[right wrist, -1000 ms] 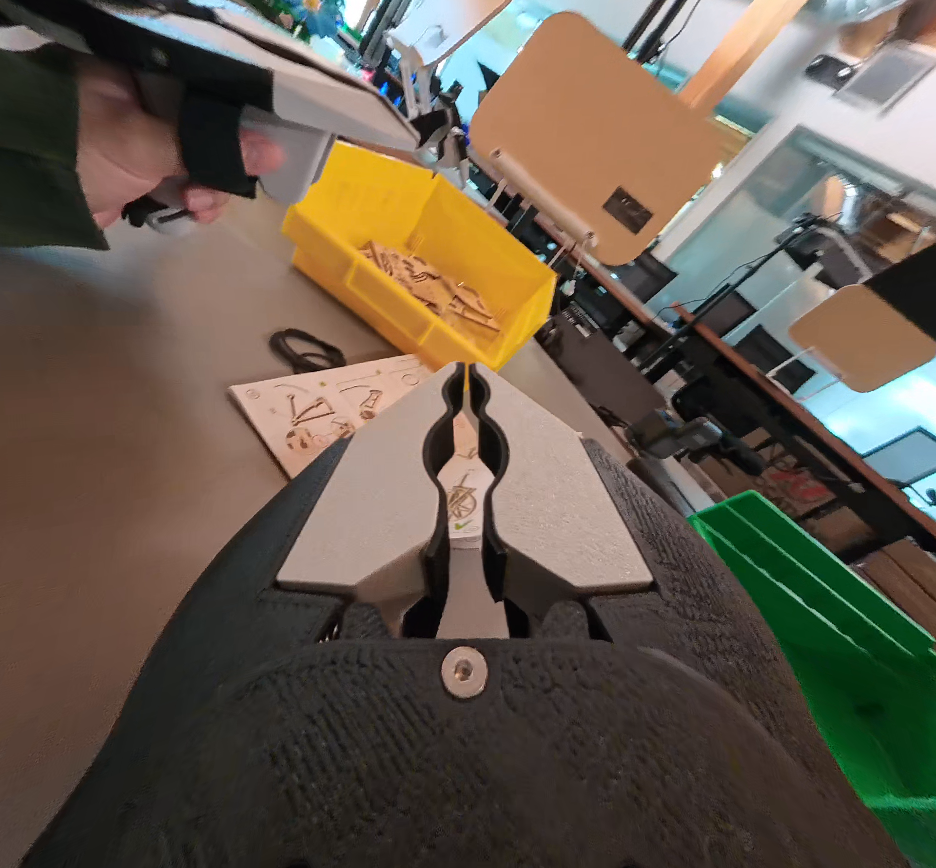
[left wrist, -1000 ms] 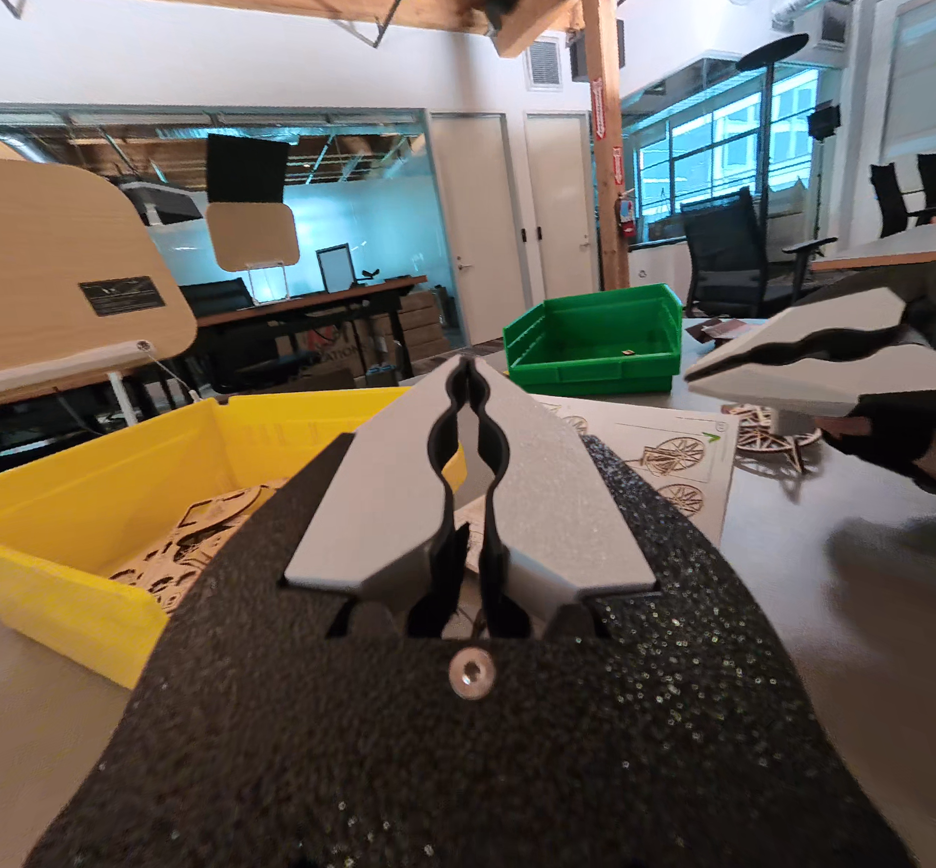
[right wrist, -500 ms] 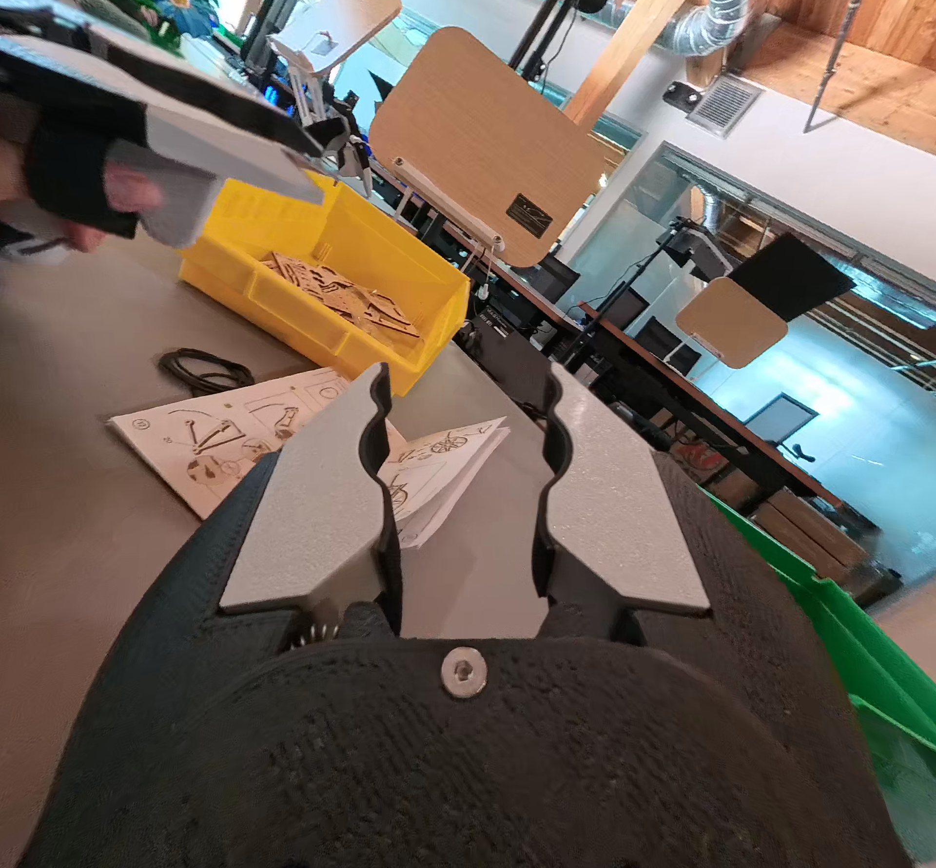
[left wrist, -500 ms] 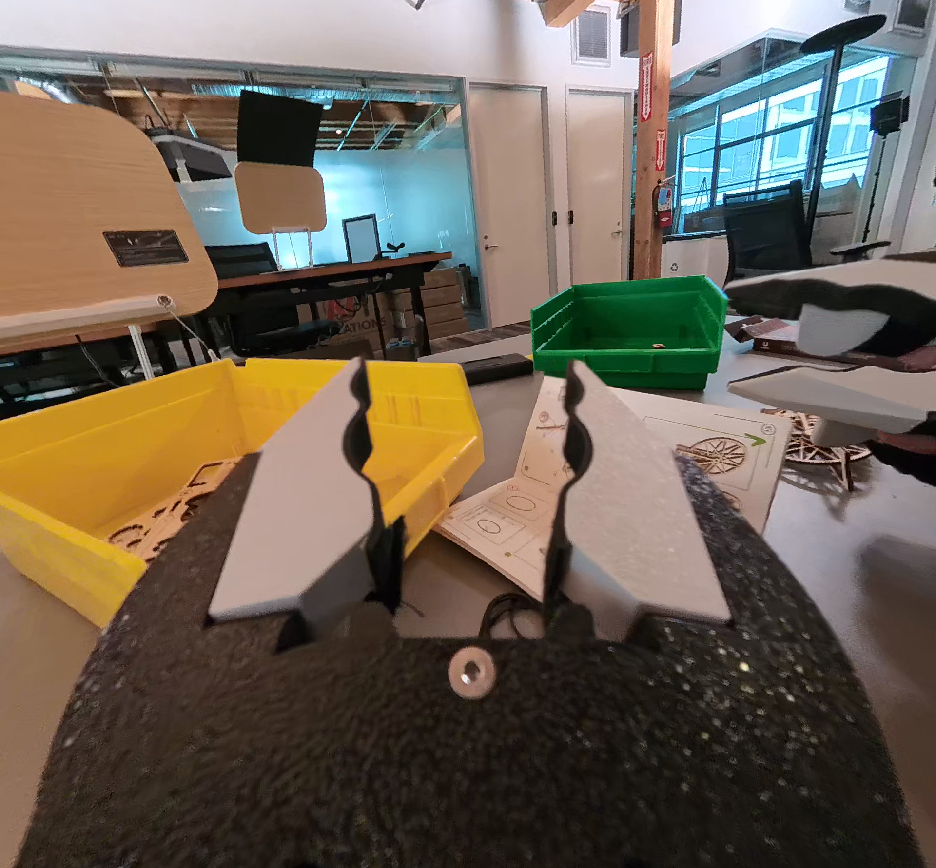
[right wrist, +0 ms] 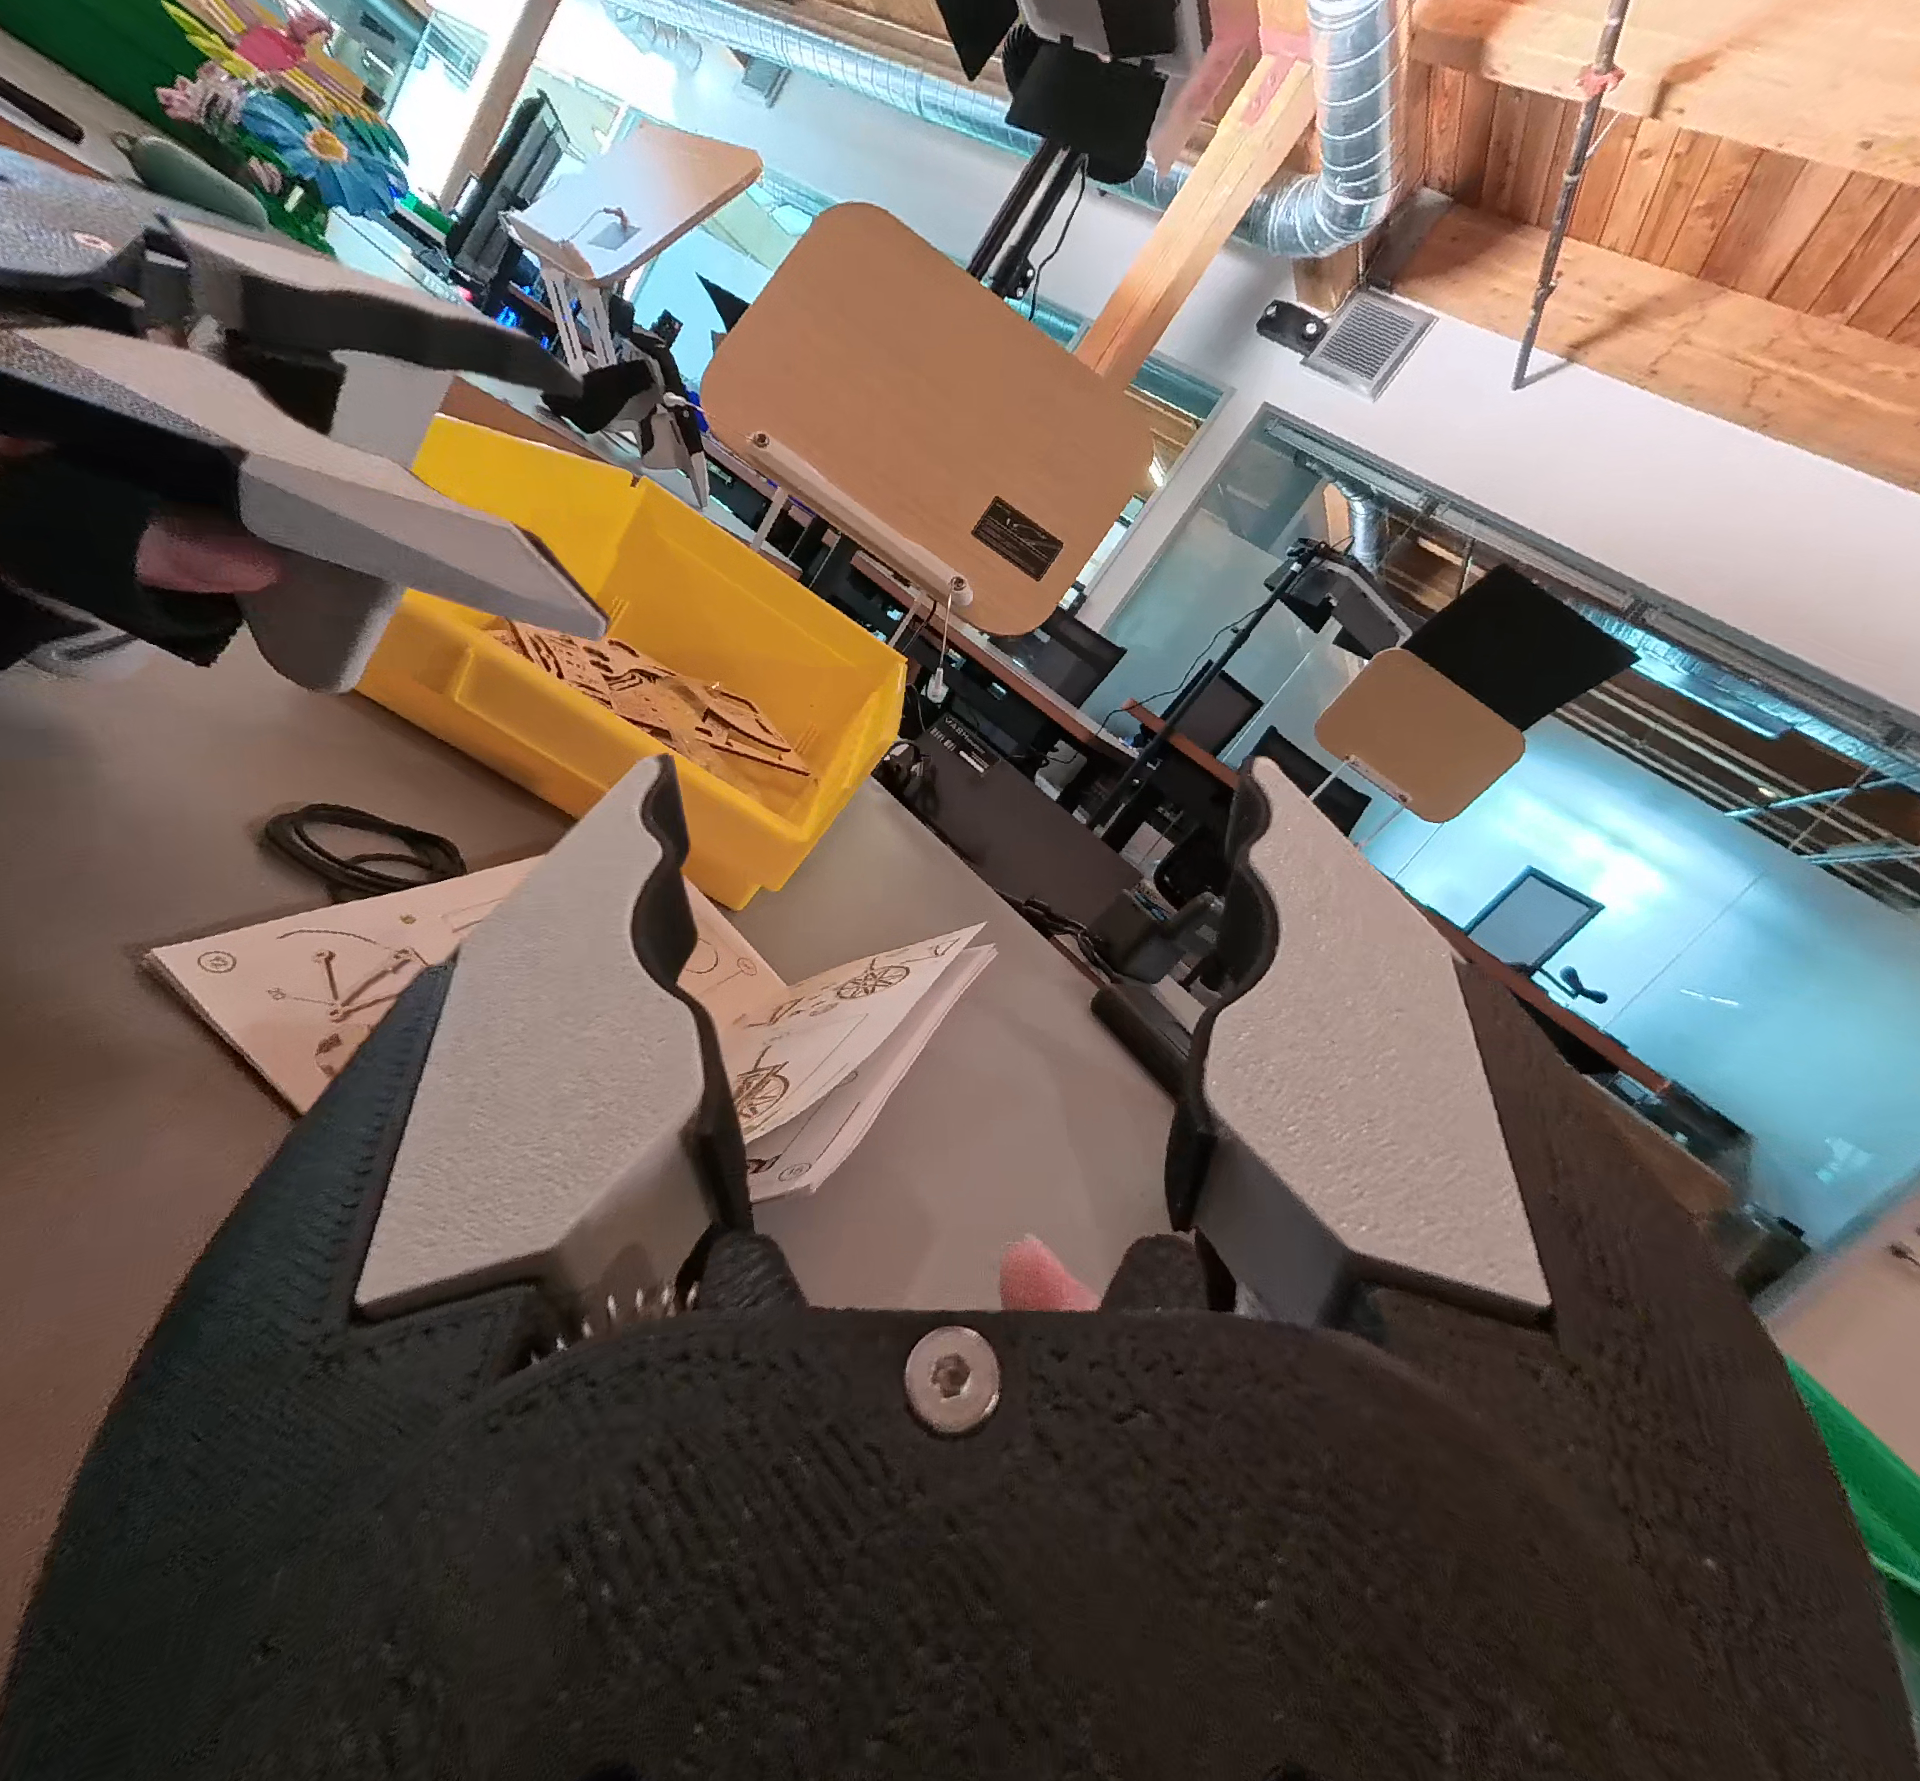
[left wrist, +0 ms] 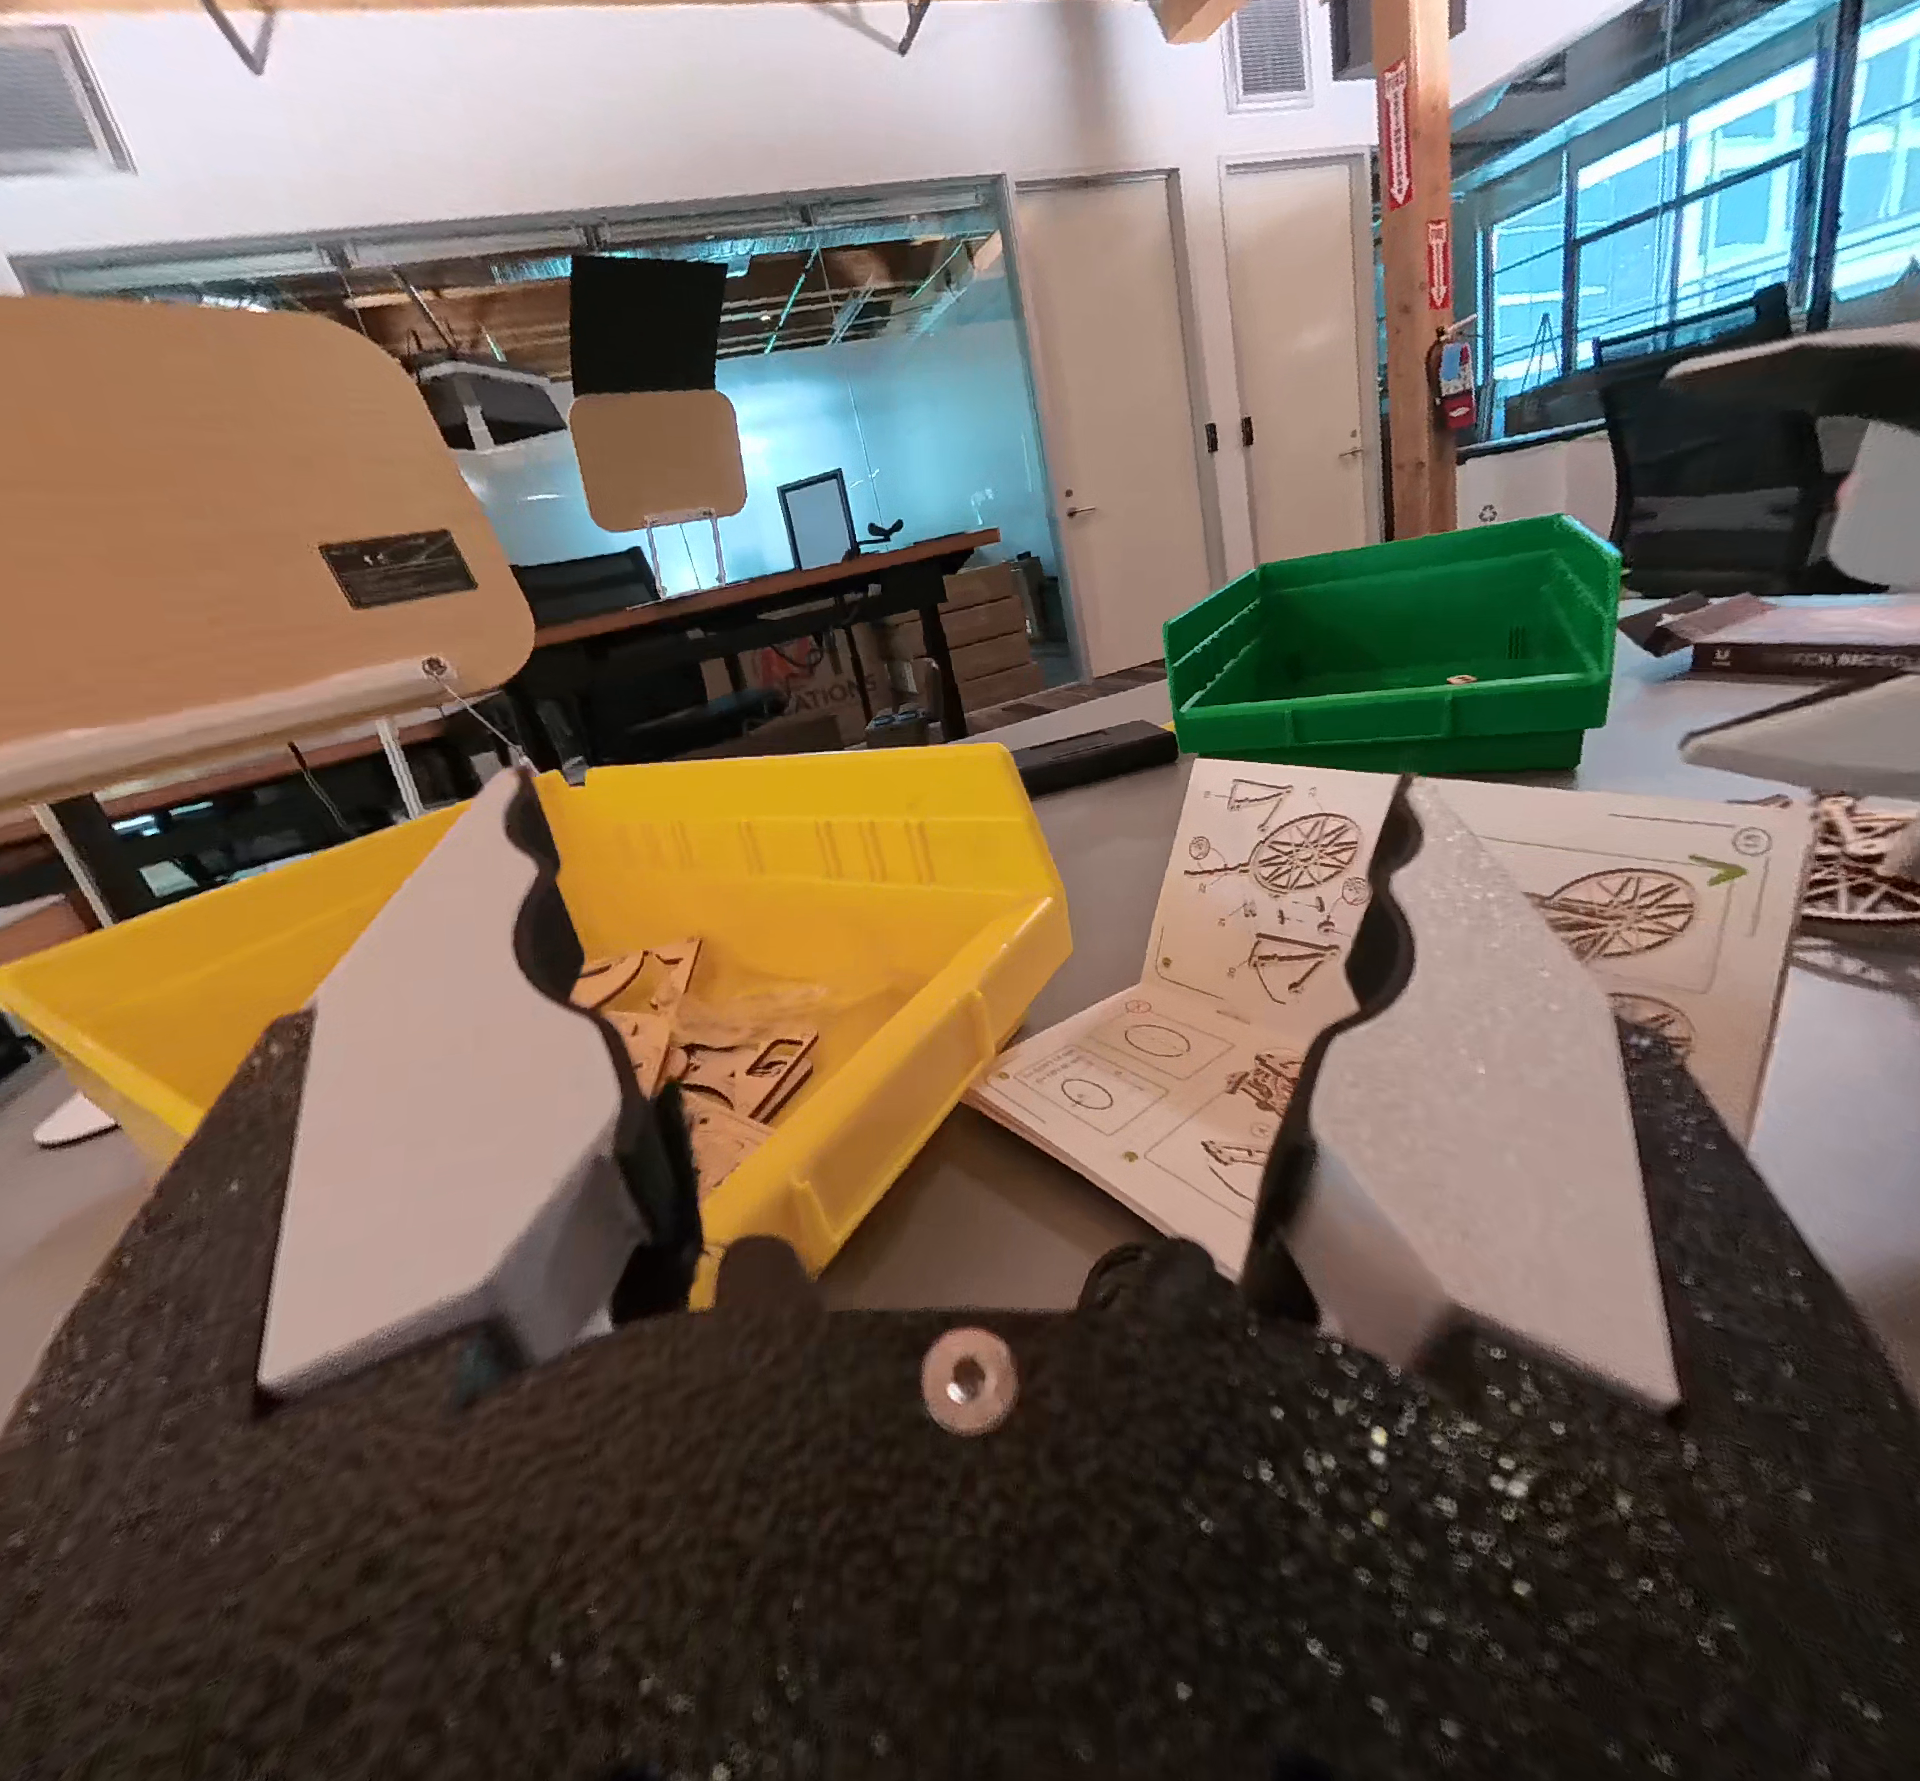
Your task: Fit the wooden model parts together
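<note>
Flat laser-cut wooden parts [left wrist: 717,1056] lie in a yellow bin [left wrist: 852,858], also seen in the right wrist view [right wrist: 675,703]. A partly built wooden wheel model [left wrist: 1860,874] lies at the right on the grey table. My left gripper [left wrist: 961,796] is open and empty, held above the near corner of the yellow bin and the open instruction booklet [left wrist: 1226,1004]. My right gripper [right wrist: 951,786] is open and empty, above the table near the booklet [right wrist: 831,1035]. The left gripper also shows in the right wrist view [right wrist: 499,484], over the yellow bin.
A green bin [left wrist: 1382,661] stands behind the booklet. A dark box [left wrist: 1787,645] lies at far right. A black remote-like bar [left wrist: 1091,755] lies by the yellow bin. A black rubber band [right wrist: 358,848] lies on the table. Tilted wooden boards on stands [left wrist: 187,526] rise behind.
Both grippers went from shut to wide open. The left view has tipped down and closer to the yellow bin; the right gripper rose and turned toward the room.
</note>
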{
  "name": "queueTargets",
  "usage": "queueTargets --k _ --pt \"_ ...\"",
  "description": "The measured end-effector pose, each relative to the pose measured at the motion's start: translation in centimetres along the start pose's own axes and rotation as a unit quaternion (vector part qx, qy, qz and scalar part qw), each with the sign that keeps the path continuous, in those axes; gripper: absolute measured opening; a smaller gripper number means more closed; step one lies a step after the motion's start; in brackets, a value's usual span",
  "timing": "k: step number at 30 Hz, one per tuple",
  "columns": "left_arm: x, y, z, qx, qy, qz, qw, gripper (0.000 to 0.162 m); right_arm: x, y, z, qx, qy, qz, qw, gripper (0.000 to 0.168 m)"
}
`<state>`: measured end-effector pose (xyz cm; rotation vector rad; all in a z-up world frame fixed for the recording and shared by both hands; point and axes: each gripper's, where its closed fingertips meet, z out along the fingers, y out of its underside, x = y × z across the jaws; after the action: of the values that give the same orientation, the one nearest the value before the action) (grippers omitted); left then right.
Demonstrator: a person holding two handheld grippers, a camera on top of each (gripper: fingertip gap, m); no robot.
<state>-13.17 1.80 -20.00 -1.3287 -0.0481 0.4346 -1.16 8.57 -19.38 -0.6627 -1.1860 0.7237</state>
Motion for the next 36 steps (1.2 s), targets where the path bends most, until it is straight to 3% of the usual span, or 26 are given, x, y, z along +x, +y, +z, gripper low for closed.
queueTargets --k 4,10,13,21,36 --pt "0.1 0.2 0.1 -0.005 -0.001 0.017 1.0 0.149 -1.3 -0.1 0.0 0.001 -0.033 -0.025 0.999 0.087" --pt "0.4 0.2 0.1 -0.004 0.004 0.024 1.0 0.147 -7.9 -1.1 -0.9 0.034 -0.173 -0.132 0.975 0.055" --pt "0.6 0.2 0.1 -0.005 0.01 0.023 1.0 0.144 -8.7 -0.9 -1.2 0.029 -0.187 -0.16 0.969 0.039" --pt "1.4 -1.3 -0.3 0.032 0.02 0.053 0.998 0.134 -8.5 -0.4 -1.2 0.013 -0.183 -0.167 0.969 0.027" --pt "1.5 -1.0 -0.3 0.022 0.025 0.056 0.998 0.127 -7.4 0.9 -0.7 -0.032 -0.156 -0.181 0.971 0.018"
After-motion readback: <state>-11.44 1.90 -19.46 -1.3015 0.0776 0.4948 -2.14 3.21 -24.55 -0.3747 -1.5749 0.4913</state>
